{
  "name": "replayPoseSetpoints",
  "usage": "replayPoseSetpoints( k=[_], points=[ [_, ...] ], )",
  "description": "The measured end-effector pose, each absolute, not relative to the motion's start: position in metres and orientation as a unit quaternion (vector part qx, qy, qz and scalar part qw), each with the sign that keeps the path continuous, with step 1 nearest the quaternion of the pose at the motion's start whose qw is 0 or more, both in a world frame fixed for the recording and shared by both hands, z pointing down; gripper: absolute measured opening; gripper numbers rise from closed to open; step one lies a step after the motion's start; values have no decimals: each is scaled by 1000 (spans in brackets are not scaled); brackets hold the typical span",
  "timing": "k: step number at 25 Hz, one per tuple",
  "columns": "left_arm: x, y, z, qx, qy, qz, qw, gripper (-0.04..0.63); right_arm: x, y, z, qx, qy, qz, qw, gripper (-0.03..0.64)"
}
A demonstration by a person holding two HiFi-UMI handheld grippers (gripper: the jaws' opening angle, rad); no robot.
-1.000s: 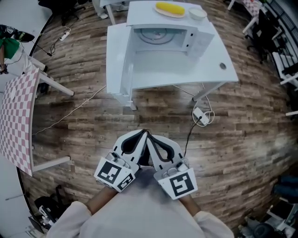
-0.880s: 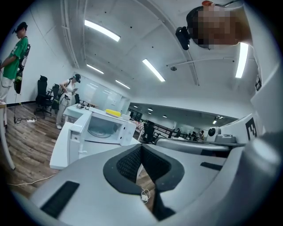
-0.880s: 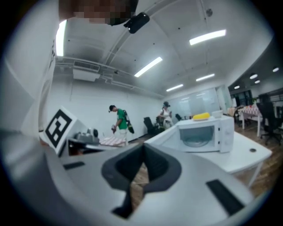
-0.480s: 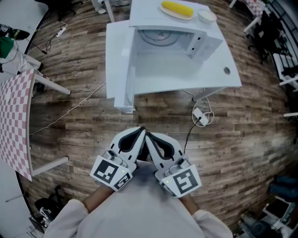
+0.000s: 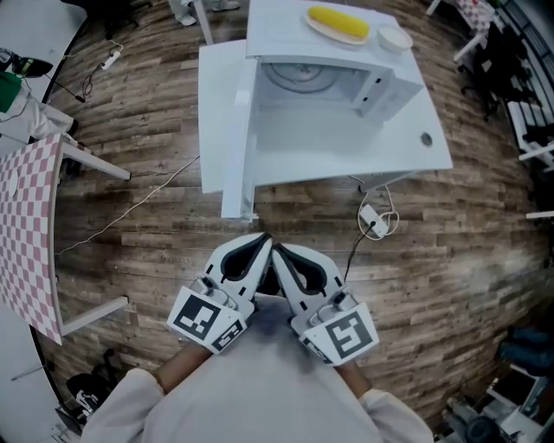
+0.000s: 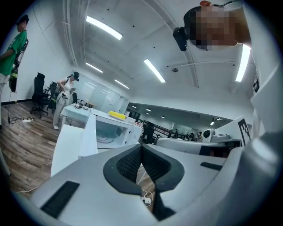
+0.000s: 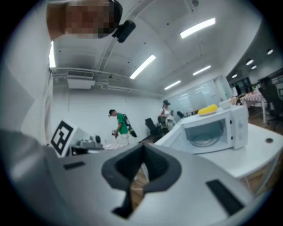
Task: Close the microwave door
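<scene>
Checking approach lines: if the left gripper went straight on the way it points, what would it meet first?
Likely the right gripper: the left gripper angles toward it and their tips almost meet. Beyond that, seemingly the table edge right of the open microwave door; depth is unclear.

Bright, even light from ceiling strip lamps (image 6: 104, 27); strong fisheye bending toward the edges.

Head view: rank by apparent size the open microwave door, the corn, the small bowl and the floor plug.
1. microwave door, clearly largest
2. corn
3. bowl and plug: about alike and at different depths, so unranked
</scene>
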State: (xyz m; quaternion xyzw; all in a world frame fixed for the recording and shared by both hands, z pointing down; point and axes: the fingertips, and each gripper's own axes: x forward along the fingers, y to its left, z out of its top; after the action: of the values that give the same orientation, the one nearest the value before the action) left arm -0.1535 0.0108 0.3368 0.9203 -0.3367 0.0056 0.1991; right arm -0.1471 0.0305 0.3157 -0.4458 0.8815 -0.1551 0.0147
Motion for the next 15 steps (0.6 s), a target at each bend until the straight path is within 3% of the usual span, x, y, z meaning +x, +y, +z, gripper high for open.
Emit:
replayPoseSetpoints(
  k=[10, 15],
  points=[
    [-164, -9, 322, 930, -329, -5, 165, 20, -159, 13, 307, -442, 888, -128, -9, 23],
    [-169, -5, 320, 932, -336, 20, 133, 20, -163, 15, 303, -439, 890, -125, 11, 23]
  ],
)
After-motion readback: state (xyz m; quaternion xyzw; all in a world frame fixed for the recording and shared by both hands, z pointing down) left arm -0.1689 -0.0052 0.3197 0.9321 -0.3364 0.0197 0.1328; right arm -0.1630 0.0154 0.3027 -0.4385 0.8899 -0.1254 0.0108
